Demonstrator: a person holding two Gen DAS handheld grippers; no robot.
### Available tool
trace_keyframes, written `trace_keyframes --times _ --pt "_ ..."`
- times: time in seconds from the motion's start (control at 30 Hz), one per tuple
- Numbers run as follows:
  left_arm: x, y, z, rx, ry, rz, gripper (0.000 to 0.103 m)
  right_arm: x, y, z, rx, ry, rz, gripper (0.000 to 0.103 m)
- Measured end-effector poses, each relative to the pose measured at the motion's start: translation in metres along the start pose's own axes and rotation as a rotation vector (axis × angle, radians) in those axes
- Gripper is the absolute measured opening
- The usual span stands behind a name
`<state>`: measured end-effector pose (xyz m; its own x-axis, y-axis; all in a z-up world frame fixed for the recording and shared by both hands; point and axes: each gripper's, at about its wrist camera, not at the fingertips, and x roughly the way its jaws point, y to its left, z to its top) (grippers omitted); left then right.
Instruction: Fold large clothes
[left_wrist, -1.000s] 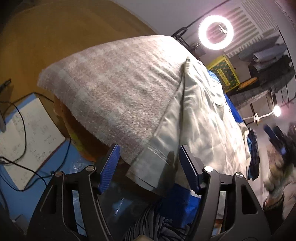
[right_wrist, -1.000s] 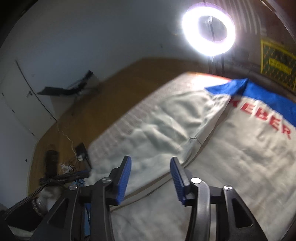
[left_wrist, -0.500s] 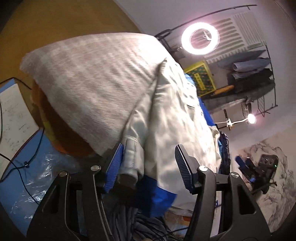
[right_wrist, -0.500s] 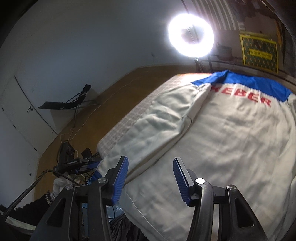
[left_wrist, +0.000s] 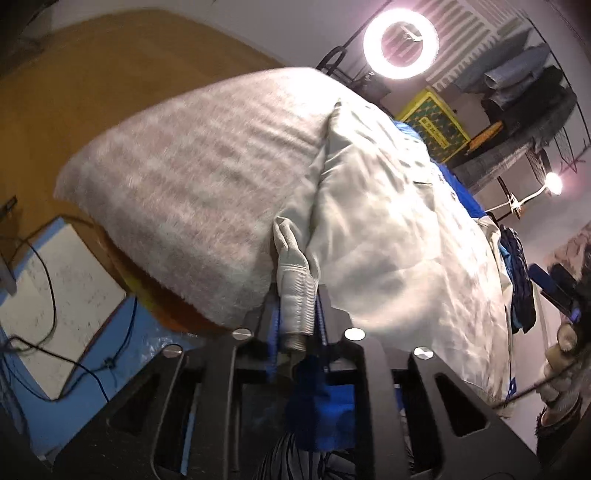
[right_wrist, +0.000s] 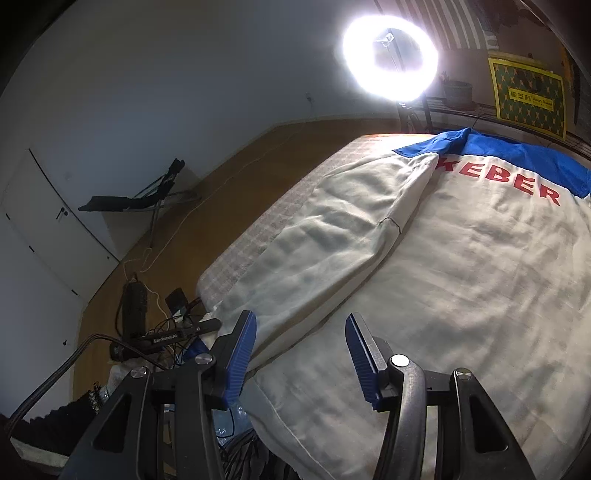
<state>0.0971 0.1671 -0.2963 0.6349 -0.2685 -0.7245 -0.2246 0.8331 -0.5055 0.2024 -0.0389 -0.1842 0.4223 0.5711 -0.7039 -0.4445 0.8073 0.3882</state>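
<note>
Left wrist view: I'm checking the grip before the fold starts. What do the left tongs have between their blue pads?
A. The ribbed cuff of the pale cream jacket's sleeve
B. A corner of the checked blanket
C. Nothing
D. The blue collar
A. The left tongs have just closed, and the pale cream jacket's ribbed cuff stands pinched between the blue pads, with the checked blanket lying clear to its left.

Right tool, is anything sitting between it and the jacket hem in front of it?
Nothing visible. The right tool hangs open just above the white jacket, whose near hem and folded sleeve lie bare before its fingers. The left tool is already shut on the cuff.
</note>
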Motion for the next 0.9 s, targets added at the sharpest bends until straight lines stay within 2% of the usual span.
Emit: trace_keyframes --times 0.17,0.23,0.3,0.43,0.57,0.7,0.9 --pt "-0.02 -0.039 -0.001 0.14 -0.061 -0.006 0.011 0.015 -0.003 0.006 0.034 0.014 0.014 0.054" --pt "-0.029 -0.06 -0.003 0.206 -0.08 -0.017 0.011 0.023 -0.001 0.011 0.04 0.023 0.021 0.057" --pt "-0.033 -0.075 -0.003 0.26 -0.093 -0.021 0.011 0.034 0.004 0.021 0.046 0.032 0.031 0.065" --pt "-0.037 -0.101 -0.007 0.361 -0.108 -0.021 0.011 0.065 0.015 0.054 0.063 0.052 0.044 0.065" --pt "-0.038 -0.107 -0.009 0.378 -0.105 -0.033 0.011 0.101 0.018 0.087 0.099 0.094 0.033 0.065" --pt "-0.038 -0.107 -0.011 0.384 -0.104 -0.035 0.011 0.141 0.023 0.113 0.114 0.152 -0.025 0.064" --pt "-0.032 -0.116 -0.014 0.406 -0.102 -0.037 0.011 0.19 0.038 0.133 0.069 0.235 -0.118 0.064"
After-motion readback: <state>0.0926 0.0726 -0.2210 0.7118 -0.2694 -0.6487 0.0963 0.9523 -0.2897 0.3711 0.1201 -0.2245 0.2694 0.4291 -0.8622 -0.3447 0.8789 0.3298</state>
